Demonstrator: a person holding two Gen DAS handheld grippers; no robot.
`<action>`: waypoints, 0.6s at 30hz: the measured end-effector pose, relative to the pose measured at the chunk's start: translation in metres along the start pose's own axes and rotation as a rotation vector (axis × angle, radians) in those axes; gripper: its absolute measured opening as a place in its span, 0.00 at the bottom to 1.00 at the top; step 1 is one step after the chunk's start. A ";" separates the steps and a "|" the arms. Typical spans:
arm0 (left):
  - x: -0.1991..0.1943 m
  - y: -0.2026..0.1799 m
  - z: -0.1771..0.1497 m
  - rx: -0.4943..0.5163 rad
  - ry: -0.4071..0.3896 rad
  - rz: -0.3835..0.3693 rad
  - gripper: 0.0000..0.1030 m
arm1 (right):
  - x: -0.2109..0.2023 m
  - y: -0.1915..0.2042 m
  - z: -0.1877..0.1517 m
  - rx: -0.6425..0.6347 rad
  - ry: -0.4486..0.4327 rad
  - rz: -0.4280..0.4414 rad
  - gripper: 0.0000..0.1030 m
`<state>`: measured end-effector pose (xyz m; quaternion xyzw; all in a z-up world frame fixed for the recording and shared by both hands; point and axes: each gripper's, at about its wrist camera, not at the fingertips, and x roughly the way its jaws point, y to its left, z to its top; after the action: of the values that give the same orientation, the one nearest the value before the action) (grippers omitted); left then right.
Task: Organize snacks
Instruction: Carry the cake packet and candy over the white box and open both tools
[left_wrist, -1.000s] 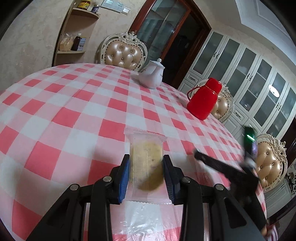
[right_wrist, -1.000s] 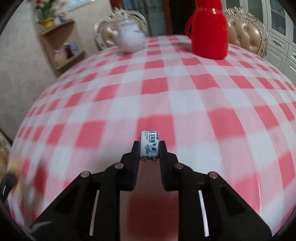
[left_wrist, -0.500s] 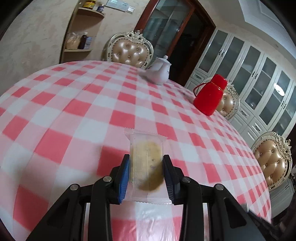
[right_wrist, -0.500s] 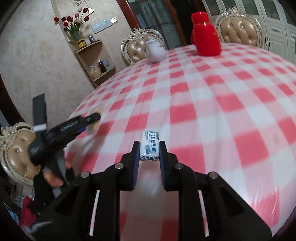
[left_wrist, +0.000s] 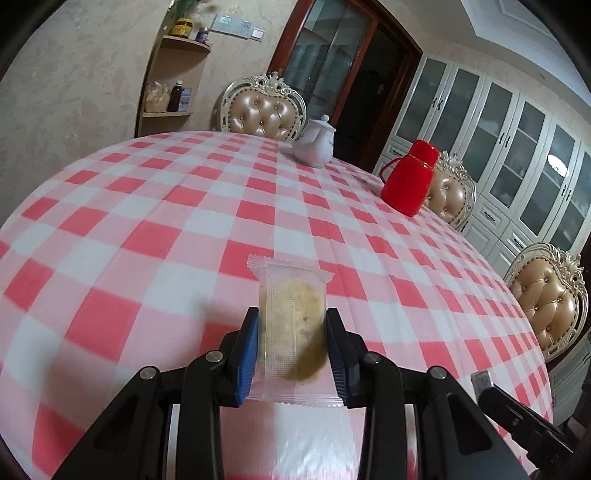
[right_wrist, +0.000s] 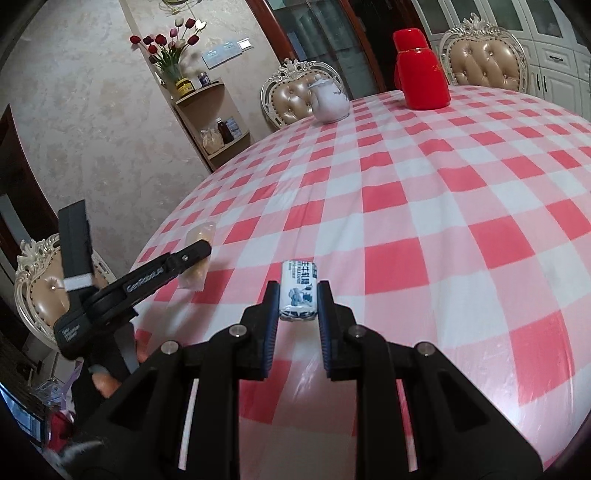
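My left gripper (left_wrist: 291, 332) is shut on a clear-wrapped yellowish pastry (left_wrist: 291, 321) and holds it above the near part of the red-and-white checked table (left_wrist: 184, 221). My right gripper (right_wrist: 297, 301) is shut on a small white-and-blue wrapped candy (right_wrist: 298, 290), held above the table's near edge. In the right wrist view the left gripper (right_wrist: 192, 258) shows at the left with the pastry (right_wrist: 197, 254) between its fingers. The tip of the right gripper shows at the lower right of the left wrist view (left_wrist: 517, 417).
A white teapot (left_wrist: 316, 142) and a red thermos jug (left_wrist: 408, 182) stand at the far side of the table. Padded cream chairs (left_wrist: 264, 110) ring the table. A corner shelf (right_wrist: 210, 122) with jars and a vase of flowers stands on the wall.
Both grippers have risen and drawn back toward the near edge, each still holding its snack. The left gripper has come further into the right wrist view.
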<state>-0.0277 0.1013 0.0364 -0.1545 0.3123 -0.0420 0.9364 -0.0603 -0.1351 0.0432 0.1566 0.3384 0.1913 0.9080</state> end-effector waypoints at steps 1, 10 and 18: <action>-0.004 0.000 -0.002 -0.002 -0.002 0.000 0.35 | -0.001 0.001 -0.003 0.007 0.003 0.010 0.23; -0.055 0.001 -0.032 0.019 -0.048 -0.001 0.35 | -0.018 0.013 -0.034 0.029 0.016 0.082 0.23; -0.130 0.021 -0.049 0.067 -0.072 0.081 0.35 | -0.028 0.059 -0.054 -0.036 0.041 0.179 0.23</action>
<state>-0.1619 0.1309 0.0675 -0.1116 0.2827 -0.0092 0.9526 -0.1308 -0.0880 0.0439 0.1659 0.3382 0.2808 0.8828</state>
